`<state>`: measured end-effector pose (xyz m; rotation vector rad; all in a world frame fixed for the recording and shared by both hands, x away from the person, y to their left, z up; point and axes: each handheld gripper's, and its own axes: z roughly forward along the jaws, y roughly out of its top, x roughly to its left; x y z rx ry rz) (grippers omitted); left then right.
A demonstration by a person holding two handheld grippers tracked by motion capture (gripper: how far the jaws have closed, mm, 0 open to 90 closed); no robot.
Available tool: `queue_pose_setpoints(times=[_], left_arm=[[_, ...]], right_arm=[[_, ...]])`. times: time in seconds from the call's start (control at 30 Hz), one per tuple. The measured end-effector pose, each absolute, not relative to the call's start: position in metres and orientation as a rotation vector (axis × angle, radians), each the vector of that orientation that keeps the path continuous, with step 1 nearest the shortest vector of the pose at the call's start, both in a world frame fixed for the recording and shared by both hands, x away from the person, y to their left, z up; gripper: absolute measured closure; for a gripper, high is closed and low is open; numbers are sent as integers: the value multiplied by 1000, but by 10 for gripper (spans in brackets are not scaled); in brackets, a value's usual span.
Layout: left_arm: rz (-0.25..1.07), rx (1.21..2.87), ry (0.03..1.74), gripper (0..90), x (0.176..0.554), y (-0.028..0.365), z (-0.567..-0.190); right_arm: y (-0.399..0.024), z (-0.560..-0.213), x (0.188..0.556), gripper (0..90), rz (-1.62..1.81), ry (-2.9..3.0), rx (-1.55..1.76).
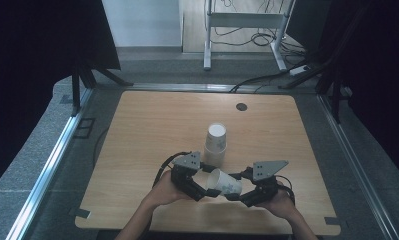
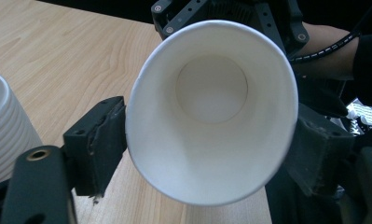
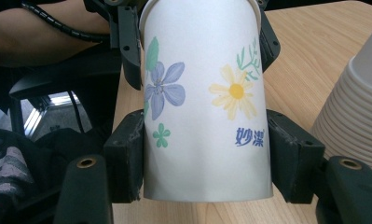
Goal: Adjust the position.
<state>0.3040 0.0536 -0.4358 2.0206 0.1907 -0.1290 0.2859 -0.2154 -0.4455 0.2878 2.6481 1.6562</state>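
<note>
Right gripper [image 3: 207, 154] clenched on base end of paper cup [image 3: 204, 98], pads squeezing both sides. Left gripper [image 2: 211, 144] grasping same cup at rim – mouth pressed slightly oval. Cup lies sideways between grippers, held above wooden table [image 1: 152, 125], near cup stack [image 1: 216, 142]. Thin, light, crushes easily – grip gently by stiffer rim or base.

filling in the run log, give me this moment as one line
right claw: shut on paper cup base | left claw: at cup rim | cup on its side above table | cup stack behind
</note>
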Motion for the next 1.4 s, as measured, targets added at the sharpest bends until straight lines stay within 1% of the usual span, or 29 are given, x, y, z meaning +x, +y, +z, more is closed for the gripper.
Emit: queue_pose_setpoints(times=[0.17, 0.57, 0.63, 0.67, 0.77, 0.87, 1.1, 1.4], left_arm=[[-125, 2017, 187, 248, 304, 54, -435], [-103, 2038, 171, 282, 302, 55, -434], [-105, 2042, 165, 281, 302, 54, -434], [-104, 2044, 162, 281, 301, 54, -433], [-93, 2070, 155, 282, 301, 53, -433], [-81, 2093, 150, 282, 301, 52, -432], [-49, 2153, 127, 281, 300, 48, -428], [-38, 2201, 115, 282, 300, 43, -424]], right_arm=[[-214, -447, 286, 360, 1662, 2643, 288], [-211, -447, 287, 348, 1639, 2668, 279], [-211, -446, 287, 327, 1630, 2673, 278], [-210, -446, 287, 291, 1637, 2677, 287], [-209, -444, 288, 244, 1618, 2692, 295], [-209, -442, 288, 222, 1573, 2726, 287], [-207, -432, 289, 214, 1406, 2799, 277], [-198, -424, 290, 228, 1263, 2880, 240]])
